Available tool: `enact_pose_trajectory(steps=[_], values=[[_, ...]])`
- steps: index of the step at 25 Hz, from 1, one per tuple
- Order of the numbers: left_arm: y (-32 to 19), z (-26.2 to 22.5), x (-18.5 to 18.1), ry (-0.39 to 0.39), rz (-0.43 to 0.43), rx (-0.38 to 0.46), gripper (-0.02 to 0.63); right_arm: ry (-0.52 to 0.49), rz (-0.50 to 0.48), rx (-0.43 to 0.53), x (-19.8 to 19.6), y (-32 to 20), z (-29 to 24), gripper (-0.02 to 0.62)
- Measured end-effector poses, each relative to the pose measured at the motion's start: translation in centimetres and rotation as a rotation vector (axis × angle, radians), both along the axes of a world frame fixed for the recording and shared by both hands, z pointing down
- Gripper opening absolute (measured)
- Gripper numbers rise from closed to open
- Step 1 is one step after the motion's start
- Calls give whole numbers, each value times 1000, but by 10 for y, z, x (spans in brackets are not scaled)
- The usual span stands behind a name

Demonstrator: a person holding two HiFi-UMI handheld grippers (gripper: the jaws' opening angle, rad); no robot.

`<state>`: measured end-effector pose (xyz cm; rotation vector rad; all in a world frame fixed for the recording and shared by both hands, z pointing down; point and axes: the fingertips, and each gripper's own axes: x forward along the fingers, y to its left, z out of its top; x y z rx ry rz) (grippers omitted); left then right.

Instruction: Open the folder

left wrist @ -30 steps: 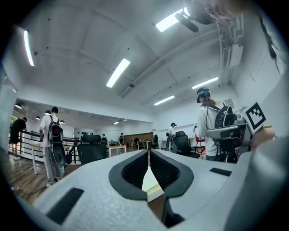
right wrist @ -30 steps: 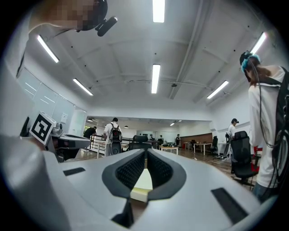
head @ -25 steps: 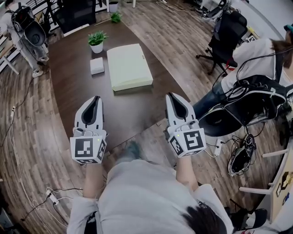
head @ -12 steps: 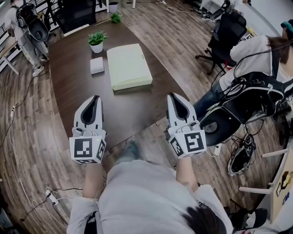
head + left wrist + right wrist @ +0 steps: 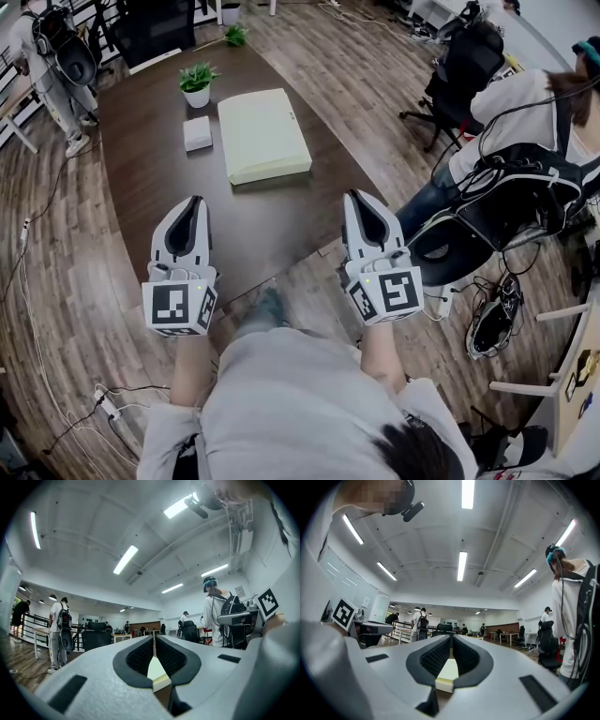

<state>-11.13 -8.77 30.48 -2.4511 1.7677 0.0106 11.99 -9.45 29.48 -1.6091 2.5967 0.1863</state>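
In the head view, your left gripper (image 5: 192, 204) and right gripper (image 5: 354, 197) hang by the near edge of the brown table (image 5: 141, 187). The pale green folder (image 5: 264, 136) lies shut, well ahead. Your left gripper view shows more: jaw tips touching, nothing held, folder far past them. Your right gripper view shows the same.

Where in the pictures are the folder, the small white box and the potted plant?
folder (image 5: 263, 136): head view, middle of its pale green cover.
small white box (image 5: 198, 134): head view, centre of its top face.
potted plant (image 5: 197, 97): head view, on the white pot.
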Motion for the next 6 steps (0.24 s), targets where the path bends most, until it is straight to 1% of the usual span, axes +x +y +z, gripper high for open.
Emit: enact_pose_trajectory(steps=[6], values=[[0, 1, -3, -4, -2, -3, 18, 7, -11, 2, -5, -1, -2, 21]])
